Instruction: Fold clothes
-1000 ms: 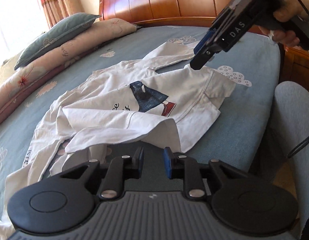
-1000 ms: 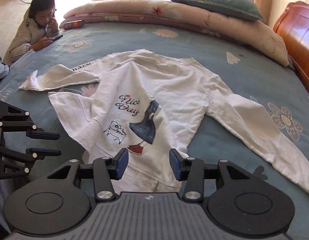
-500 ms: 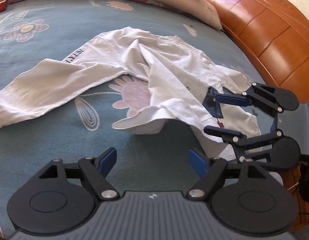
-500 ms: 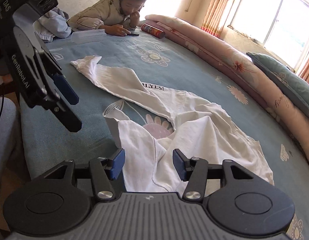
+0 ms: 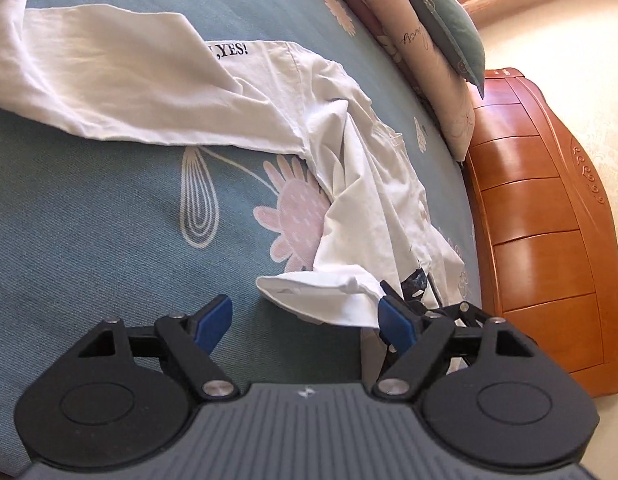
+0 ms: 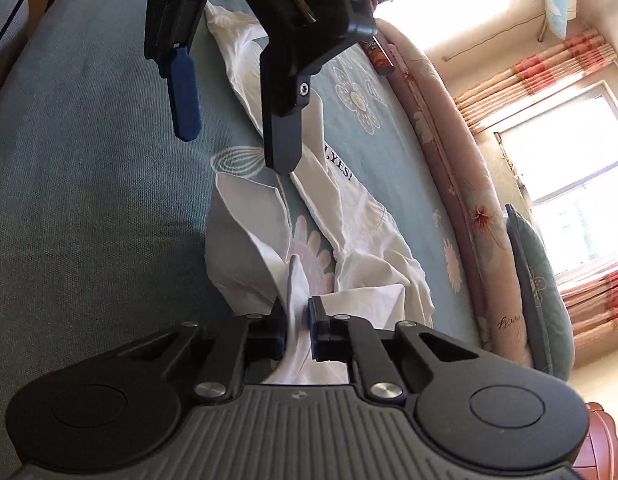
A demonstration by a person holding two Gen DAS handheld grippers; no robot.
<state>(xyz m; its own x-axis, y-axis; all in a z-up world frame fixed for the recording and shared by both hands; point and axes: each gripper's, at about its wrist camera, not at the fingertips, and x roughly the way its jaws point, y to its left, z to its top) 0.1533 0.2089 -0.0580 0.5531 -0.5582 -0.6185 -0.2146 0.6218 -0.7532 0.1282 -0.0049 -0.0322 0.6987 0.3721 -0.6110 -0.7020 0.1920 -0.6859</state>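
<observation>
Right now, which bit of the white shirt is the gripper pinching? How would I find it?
Start at the big blue flowered bedspread and find the white shirt lying crumpled on it. Follow the shirt down to the edge nearest you, beside the pink flower print. There the right gripper is shut on a raised fold of white cloth, while the long sleeve printed "YES!" lies flat.

left tool [image 5: 305, 320]: black linkages, blue pads | right tool [image 6: 298, 322]: black, silver screws
</observation>
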